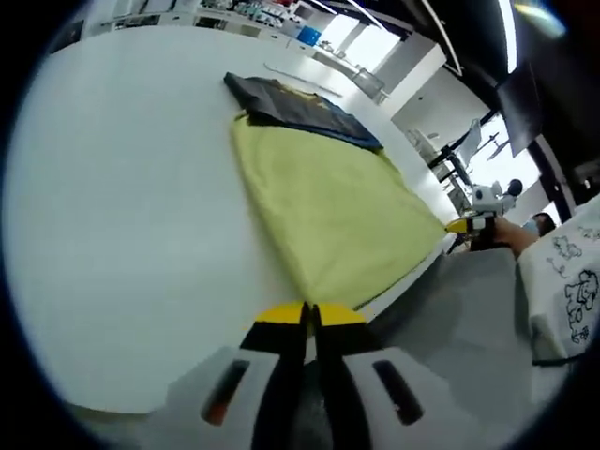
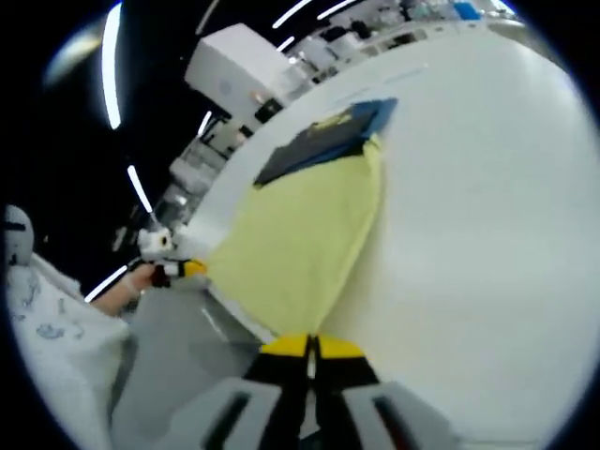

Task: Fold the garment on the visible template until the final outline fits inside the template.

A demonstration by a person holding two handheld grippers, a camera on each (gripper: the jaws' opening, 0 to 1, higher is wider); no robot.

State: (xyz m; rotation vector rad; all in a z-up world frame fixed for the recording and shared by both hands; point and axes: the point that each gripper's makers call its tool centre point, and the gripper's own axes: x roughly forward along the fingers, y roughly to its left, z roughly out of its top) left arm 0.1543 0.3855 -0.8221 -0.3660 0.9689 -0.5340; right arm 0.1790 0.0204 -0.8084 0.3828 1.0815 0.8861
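Note:
A yellow garment (image 1: 328, 197) lies flat on the white table (image 1: 131, 206), and its far end meets a dark blue-black sheet (image 1: 300, 108). My left gripper (image 1: 310, 317) is shut at the garment's near corner, with the cloth running into its yellow tips. In the left gripper view, my right gripper (image 1: 466, 225) sits at the garment's other near corner, with a hand (image 1: 511, 234) behind it. In the right gripper view, the yellow garment (image 2: 300, 234) stretches away to the dark sheet (image 2: 323, 141). My right gripper (image 2: 310, 349) is shut at its corner, and the left gripper (image 2: 183, 269) holds the opposite corner.
The table edge (image 1: 412, 272) runs along the garment's near hem, with grey floor (image 1: 450, 319) below. A person in a white printed shirt (image 1: 572, 281) stands at the edge. Benches and equipment (image 1: 272, 14) line the far side. Bare tabletop (image 2: 487, 216) lies beside the garment.

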